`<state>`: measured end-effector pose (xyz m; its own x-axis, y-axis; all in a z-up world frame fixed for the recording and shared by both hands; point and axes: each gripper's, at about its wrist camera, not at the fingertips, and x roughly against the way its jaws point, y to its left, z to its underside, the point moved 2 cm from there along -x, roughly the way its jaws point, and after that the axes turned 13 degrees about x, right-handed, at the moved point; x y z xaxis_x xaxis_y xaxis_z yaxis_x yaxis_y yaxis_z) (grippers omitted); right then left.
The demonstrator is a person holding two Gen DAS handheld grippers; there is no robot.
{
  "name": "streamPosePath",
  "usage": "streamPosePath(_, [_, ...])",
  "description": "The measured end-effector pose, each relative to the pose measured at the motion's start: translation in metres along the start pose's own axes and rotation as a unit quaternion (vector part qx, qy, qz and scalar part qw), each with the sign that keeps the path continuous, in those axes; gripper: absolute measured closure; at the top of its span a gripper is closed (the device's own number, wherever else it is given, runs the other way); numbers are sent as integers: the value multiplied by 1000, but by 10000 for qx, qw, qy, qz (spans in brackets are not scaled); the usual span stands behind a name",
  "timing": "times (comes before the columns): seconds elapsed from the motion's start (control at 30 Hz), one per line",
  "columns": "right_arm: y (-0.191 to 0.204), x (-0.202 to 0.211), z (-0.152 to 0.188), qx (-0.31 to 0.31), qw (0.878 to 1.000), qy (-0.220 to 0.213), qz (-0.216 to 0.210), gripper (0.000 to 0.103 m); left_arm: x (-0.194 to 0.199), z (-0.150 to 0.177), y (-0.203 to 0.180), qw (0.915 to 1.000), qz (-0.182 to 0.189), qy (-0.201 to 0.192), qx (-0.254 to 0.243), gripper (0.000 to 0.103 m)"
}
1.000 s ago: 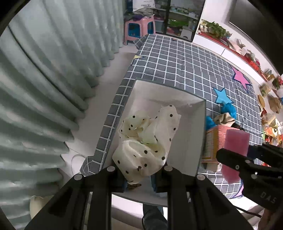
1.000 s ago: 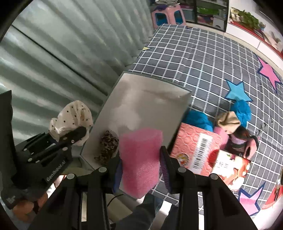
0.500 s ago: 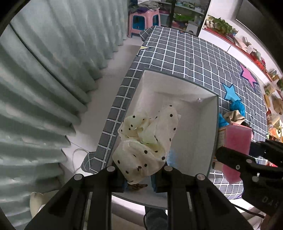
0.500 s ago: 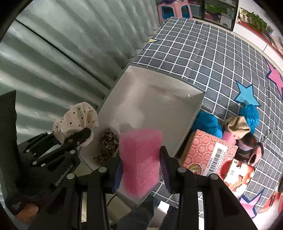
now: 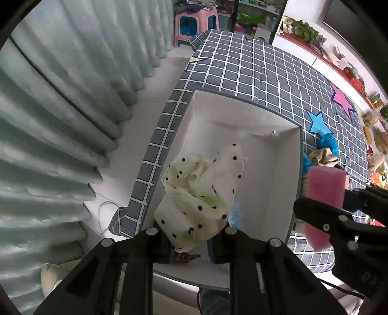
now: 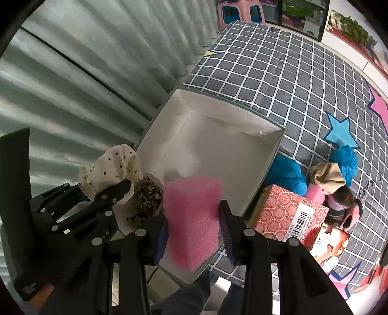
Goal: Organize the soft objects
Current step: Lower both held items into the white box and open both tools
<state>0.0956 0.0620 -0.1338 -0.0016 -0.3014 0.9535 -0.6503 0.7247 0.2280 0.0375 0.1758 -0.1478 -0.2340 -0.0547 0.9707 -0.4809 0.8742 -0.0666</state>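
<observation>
My left gripper [image 5: 191, 238] is shut on a cream cloth with black dots [image 5: 201, 191], held above the near end of a white open box [image 5: 274, 184]. In the right wrist view the same cloth [image 6: 111, 167] bulges out of the left gripper [image 6: 116, 191] at the box's near left corner. My right gripper [image 6: 194, 232] is shut on a pink sponge block [image 6: 192, 218], above the near edge of the box [image 6: 218, 150]. A leopard-print scrunchie [image 6: 146, 202] lies in the box's near corner. The pink sponge [image 5: 325, 189] also shows at the right of the left wrist view.
The box sits on a grey checked cloth with stars [image 6: 291, 77]. Right of the box lie blue fluffy items [image 6: 286, 173], a beige sock [image 6: 327, 178], a red patterned carton [image 6: 288, 213] and other packets. Grey-green curtains [image 5: 60, 109] hang at the left. A pink stool [image 5: 195, 23] stands far off.
Both grippers have sunk a little toward the box with their loads. More of the box's inside and far wall is in view. Grips are unchanged.
</observation>
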Motion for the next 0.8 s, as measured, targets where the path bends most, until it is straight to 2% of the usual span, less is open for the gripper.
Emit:
streamPosePath(0.57, [-5,-5,-2,-112,9999,15,-57,63,-15,-2,-4,9998,-34,214,-24,80])
streamPosePath(0.7, [-6,-8,-3,-107,9999,28,-76,63,-18,-2,-5,9997,-8,247,-25,78])
streamPosePath(0.8, [-6,-10,-4,-115,9999,48,-95,63,-19,-3,-8,9997,24,250,-35,70])
